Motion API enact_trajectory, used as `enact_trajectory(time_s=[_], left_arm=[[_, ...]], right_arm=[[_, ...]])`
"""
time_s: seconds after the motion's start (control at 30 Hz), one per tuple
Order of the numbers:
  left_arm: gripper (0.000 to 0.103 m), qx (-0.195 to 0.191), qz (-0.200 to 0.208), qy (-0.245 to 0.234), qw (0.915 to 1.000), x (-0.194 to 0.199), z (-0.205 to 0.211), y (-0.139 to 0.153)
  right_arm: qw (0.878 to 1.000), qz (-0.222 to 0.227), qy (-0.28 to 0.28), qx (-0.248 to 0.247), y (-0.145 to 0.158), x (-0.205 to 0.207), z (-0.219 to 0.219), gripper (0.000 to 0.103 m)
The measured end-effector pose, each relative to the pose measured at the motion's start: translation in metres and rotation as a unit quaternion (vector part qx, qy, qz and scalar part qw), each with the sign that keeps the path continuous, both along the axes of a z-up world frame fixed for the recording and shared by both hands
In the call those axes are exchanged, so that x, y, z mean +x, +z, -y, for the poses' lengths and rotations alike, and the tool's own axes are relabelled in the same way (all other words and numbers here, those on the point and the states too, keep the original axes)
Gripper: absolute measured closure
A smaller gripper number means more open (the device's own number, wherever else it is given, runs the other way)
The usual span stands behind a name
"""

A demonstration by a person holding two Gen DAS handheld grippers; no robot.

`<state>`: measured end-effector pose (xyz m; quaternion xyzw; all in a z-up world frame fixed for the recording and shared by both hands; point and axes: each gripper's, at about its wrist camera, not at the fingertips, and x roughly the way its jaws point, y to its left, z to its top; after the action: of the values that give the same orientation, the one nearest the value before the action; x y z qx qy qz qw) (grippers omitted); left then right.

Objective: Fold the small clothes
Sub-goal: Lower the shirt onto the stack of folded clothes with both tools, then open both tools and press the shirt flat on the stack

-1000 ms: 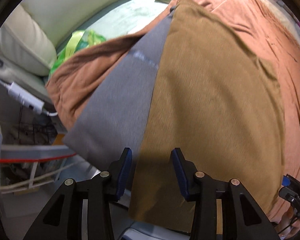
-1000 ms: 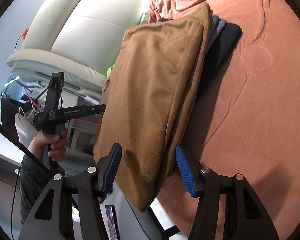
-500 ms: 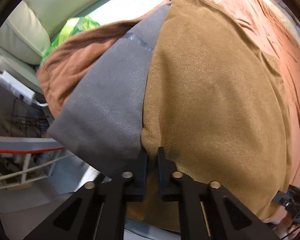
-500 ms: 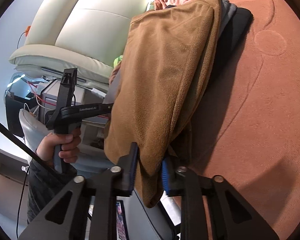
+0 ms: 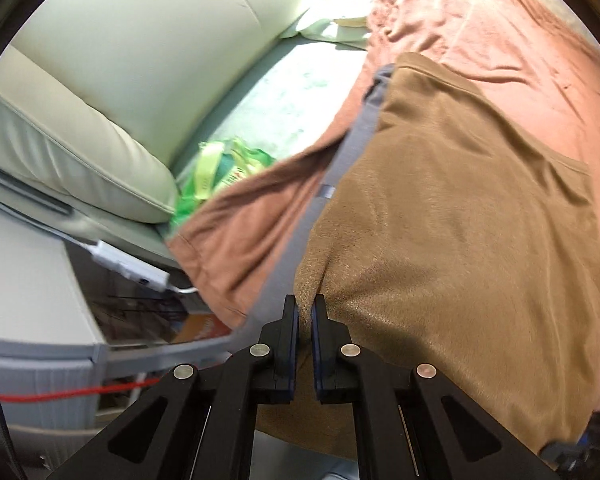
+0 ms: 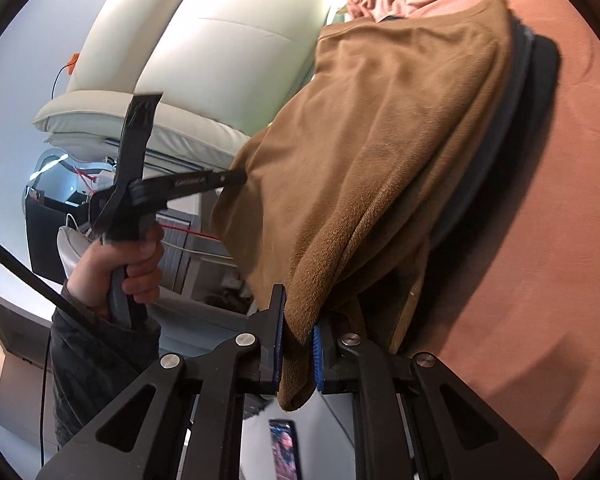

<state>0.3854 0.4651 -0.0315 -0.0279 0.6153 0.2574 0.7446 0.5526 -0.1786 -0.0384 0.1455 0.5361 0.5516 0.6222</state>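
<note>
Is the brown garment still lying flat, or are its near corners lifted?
Lifted. The left gripper is shut on one near corner of the brown garment; the right gripper's closing jaws pinch the other, and the cloth slopes up from the stack.

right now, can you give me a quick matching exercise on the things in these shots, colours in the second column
Things:
1. top garment, pinched by both grippers
2. bed cover
3. headboard cushion
4. gripper pads

Colours:
a. cream
b. blue
c. tan brown
d. salmon pink

Pairs: 1-c, 2-d, 3-a, 4-b
</note>
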Motion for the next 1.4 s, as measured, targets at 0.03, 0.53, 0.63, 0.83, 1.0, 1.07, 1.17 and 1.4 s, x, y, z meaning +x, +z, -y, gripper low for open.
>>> enact_trajectory(time_s=[0.03, 0.53, 0.63, 0.83, 1.0, 1.07, 1.17, 1.4], left_arm=[[0.097, 0.007, -0.004, 0.001, 1.0, 0.001, -0.006, -0.002], [0.071, -0.005, -0.009, 0.047, 0.9988, -0.006, -0.023, -0.042], [0.051, -0.019, 0.022, 0.035, 0.999, -0.012, -0.009, -0.028], [0.051, -0.037, 0.071, 0.002, 0.9968, -0.026, 0.038, -0.017], [0.051, -0.046, 0.092, -0.03, 0.9942, -0.043, 0.091, -0.022], [0.055, -0.054, 0.1, -0.039, 0.9928, -0.049, 0.107, -0.024], [0.067, -0.074, 0.115, -0.035, 0.9899, -0.059, 0.124, -0.028], [0.08, -0.101, 0.171, -0.003, 0.9801, -0.074, 0.145, -0.039]], right_arm=[[1.0, -0.002, 0.002, 0.0, -0.003, -0.004, -0.008, 0.095], [0.998, 0.035, -0.019, -0.057, -0.038, -0.025, -0.035, 0.063], [0.997, 0.037, -0.025, -0.06, -0.039, -0.022, -0.02, 0.063], [0.995, 0.073, -0.049, -0.05, -0.028, -0.008, 0.015, 0.063], [0.99, 0.102, -0.07, -0.06, -0.019, 0.005, 0.039, 0.063], [0.989, 0.106, -0.079, -0.062, -0.015, 0.007, 0.044, 0.063], [0.987, 0.116, -0.091, -0.064, -0.008, 0.008, 0.055, 0.063], [0.983, 0.12, -0.121, -0.066, 0.006, 0.011, 0.113, 0.063]])
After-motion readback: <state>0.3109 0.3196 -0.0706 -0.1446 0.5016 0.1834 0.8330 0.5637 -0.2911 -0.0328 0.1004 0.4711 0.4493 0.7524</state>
